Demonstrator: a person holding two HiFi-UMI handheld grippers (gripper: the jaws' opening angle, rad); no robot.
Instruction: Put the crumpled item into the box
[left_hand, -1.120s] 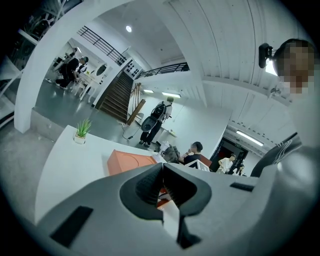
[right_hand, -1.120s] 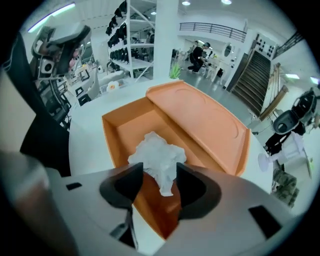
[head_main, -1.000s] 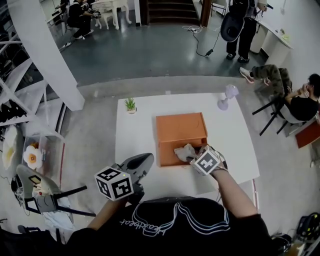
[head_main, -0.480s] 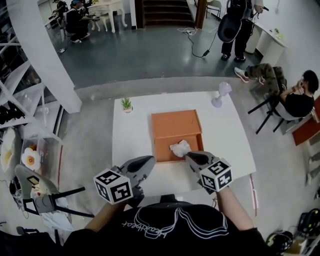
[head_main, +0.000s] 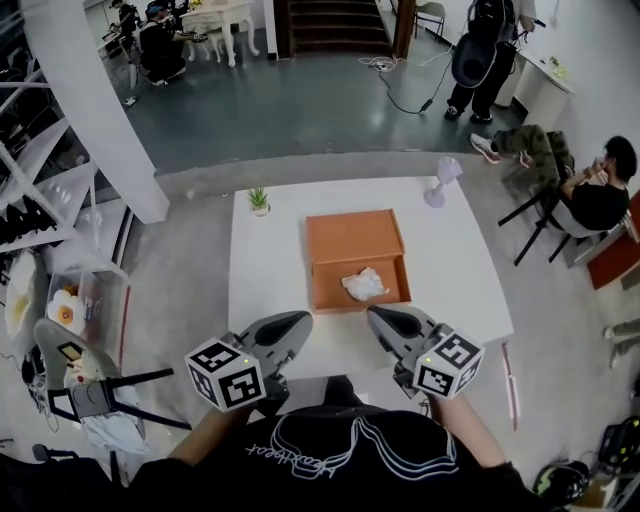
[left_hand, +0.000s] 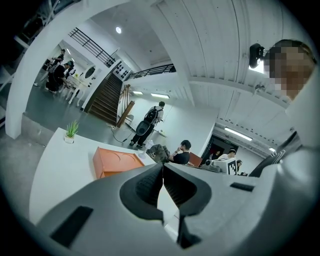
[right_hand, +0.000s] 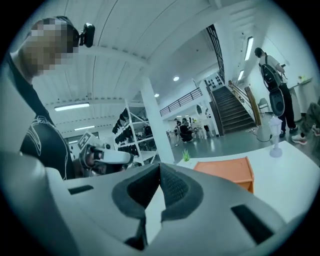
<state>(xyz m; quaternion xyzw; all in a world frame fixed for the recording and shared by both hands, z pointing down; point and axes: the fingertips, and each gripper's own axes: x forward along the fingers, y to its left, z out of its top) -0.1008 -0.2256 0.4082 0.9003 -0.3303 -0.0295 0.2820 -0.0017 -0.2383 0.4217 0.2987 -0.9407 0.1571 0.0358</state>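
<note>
- A white square table (head_main: 262, 275) stands on a grey floor.
- A flat orange cardboard box (head_main: 350, 236) lies open at the table's middle.
- The left gripper (head_main: 300, 319) hovers over the near table edge, its grey jaws pressed together with nothing between them.
- The right gripper (head_main: 377, 314) is beside it, just short of the box. Its jaws have just been closing and now meet on nothing.
- The crumpled white paper item (head_main: 364, 284) lies inside the box, in its near half.
- A small lilac stand, possibly a fan (head_main: 441, 180), is at the far right corner.
- A tiny green potted plant (head_main: 259, 201) sits at the far left.
</note>
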